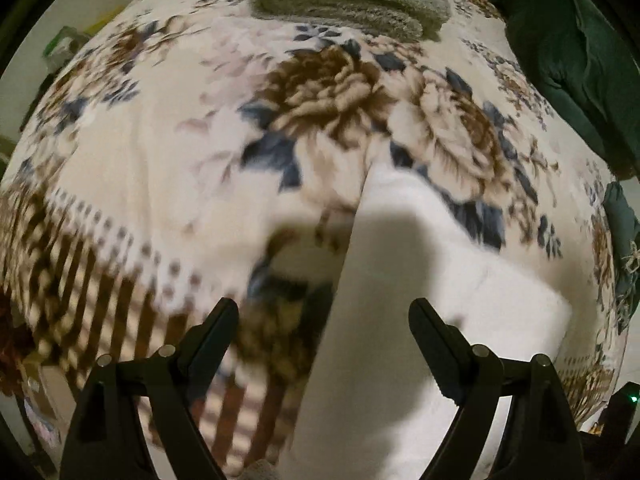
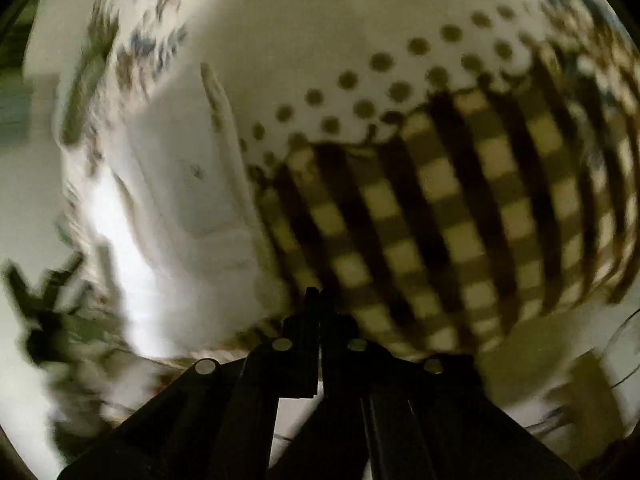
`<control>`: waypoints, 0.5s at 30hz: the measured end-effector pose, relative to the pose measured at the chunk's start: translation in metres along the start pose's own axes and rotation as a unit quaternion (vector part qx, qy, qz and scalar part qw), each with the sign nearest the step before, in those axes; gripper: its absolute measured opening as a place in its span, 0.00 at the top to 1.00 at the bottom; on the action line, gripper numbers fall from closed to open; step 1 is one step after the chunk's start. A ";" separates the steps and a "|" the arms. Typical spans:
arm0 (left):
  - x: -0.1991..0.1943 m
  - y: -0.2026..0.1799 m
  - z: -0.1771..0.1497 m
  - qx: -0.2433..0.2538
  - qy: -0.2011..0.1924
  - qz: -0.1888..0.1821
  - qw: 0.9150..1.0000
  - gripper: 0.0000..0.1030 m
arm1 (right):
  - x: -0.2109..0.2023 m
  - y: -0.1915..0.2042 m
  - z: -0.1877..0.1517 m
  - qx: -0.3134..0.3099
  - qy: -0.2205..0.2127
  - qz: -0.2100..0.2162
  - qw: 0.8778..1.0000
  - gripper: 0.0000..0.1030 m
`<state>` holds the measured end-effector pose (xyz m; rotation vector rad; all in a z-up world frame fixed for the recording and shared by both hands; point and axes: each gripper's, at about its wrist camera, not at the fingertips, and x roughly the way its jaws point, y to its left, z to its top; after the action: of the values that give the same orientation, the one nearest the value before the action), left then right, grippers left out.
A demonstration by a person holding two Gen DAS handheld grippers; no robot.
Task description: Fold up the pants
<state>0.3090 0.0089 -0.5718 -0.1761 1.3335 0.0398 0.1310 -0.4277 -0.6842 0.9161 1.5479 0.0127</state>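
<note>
A: Where are the pants [image 1: 404,320] just now?

B: Lying on the bed, on the flowered blanket [image 1: 168,152]. In the left wrist view the white cloth runs forward from under the left tongs [image 1: 324,312], mostly ahead of the right-hand finger [image 1: 432,332], with its long straight edge passing between the two fingers. In the right wrist view the white cloth [image 2: 180,208] lies ahead and to the left of the right tongs [image 2: 318,296], its seamed edge against the checked border of the blanket [image 2: 460,208].

A: And the tongs themselves?

B: The left tongs stand wide apart, hanging over the cloth and gripping nothing. The right tongs are pressed together; I see no cloth between their tips, though the view is blurred, so I would call them closed on nothing.

A: Which step is this, then?

B: My judgement: between folds. The pants look already doubled lengthwise into a narrow strip, and neither tool has hold of them.

A: So the next move?

B: Likely the left tongs must drop onto an end or edge of the strip and pinch all the layers. The right tongs would have to open first, then take the matching corner.

A: Anything else about?

B: A grey folded towel [image 1: 348,4] far ahead of the left tongs, dark green cloth [image 1: 568,64] off to the right.
</note>
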 end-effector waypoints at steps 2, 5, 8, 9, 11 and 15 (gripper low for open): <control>0.012 -0.005 0.017 0.013 0.008 -0.002 1.000 0.16 | -0.010 0.015 0.008 -0.005 -0.033 0.004 0.999 0.53; 0.039 -0.009 0.043 0.014 0.031 -0.019 0.999 0.16 | -0.003 0.035 0.029 0.007 -0.060 0.048 0.997 0.32; 0.062 -0.014 0.062 0.013 0.044 -0.046 0.998 0.16 | 0.028 0.051 0.057 0.019 -0.048 0.058 0.997 0.31; 0.071 -0.016 0.067 0.017 0.052 -0.060 0.997 0.28 | 0.039 0.055 0.066 0.024 -0.042 0.053 0.997 0.31; 0.078 -0.020 0.070 0.029 0.056 -0.080 0.995 0.75 | 0.055 0.058 0.079 0.037 -0.033 0.045 0.998 0.31; 0.079 -0.020 0.065 0.032 0.049 -0.097 0.994 0.77 | 0.046 0.069 0.074 0.018 -0.079 0.037 0.996 0.93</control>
<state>0.3926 -0.0068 -0.6319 -0.2548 1.4071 -0.1781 0.2346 -0.3917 -0.7045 0.9783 1.3710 -0.0346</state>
